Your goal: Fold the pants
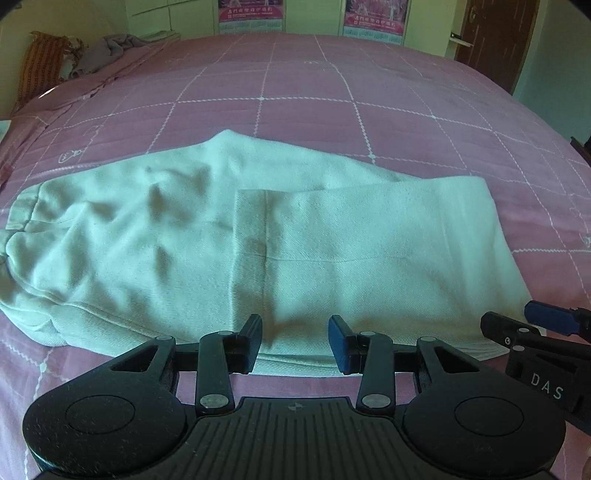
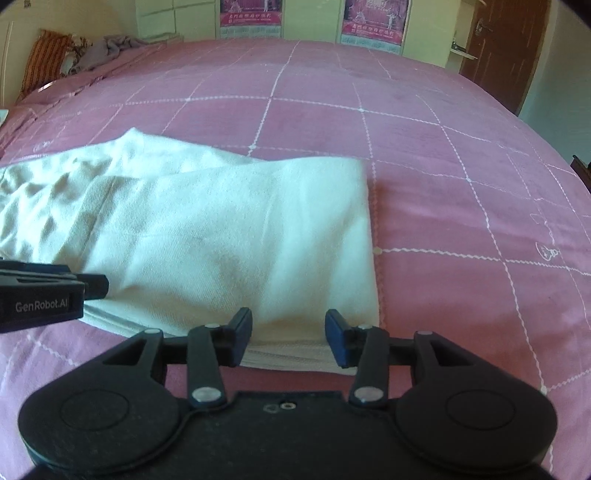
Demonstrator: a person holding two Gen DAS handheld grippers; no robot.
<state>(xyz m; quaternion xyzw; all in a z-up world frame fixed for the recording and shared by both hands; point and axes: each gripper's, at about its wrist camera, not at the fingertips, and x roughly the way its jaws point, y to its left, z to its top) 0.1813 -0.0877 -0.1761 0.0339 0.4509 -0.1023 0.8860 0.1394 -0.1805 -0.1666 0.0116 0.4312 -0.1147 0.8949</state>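
White pants [image 1: 207,236] lie across the pink bed, the leg ends folded over onto the upper part, the waistband at the left; they also show in the right wrist view [image 2: 229,229]. My left gripper [image 1: 295,341] is open and empty, its fingers apart just above the near edge of the folded part. My right gripper [image 2: 289,338] is open and empty at the near right corner of the fold, over the stacked layers. The right gripper shows in the left wrist view [image 1: 543,325], and the left one in the right wrist view [image 2: 55,288].
A pink checked bedspread [image 2: 461,192] covers the bed. Pillows and a grey cloth [image 1: 103,51] lie at the far left. A brown door [image 1: 495,40] stands at the far right, wardrobes with posters [image 2: 373,20] behind.
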